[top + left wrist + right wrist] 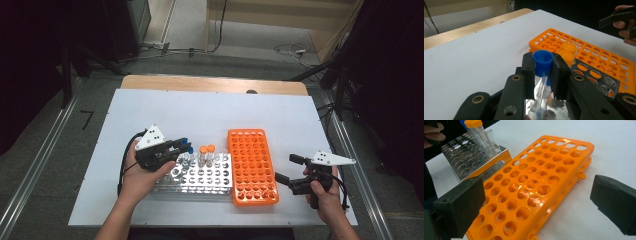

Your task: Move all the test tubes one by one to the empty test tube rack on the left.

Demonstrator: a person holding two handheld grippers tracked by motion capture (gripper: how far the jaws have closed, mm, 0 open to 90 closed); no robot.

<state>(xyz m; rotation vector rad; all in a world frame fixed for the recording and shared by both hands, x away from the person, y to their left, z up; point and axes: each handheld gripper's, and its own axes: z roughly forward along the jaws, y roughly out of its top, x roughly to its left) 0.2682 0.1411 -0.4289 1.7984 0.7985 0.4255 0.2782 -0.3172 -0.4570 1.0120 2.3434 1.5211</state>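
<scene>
Gripping a blue-capped tube [542,65] just under its cap, the left gripper [181,146] holds it above the metal rack [200,177], jaws pressed tight against the tube's 2 sides. The tube's clear body hangs tilted over the rack's holes in the left gripper view, its lower end near them; whether it sits in a hole cannot be told. Beside it stand 2 orange-capped tubes [207,155] at the rack's far edge, close enough that a sideways swing could knock them. The orange rack [251,165] lies empty just to the right, touching or nearly touching the metal one. The right gripper [289,170] hovers near the orange rack's right edge, jaws spread wide and holding nothing. With the pinch so high, the tube could pivot or slip, and a tilted tube lowered into a hole would likely catch on its rim.
</scene>
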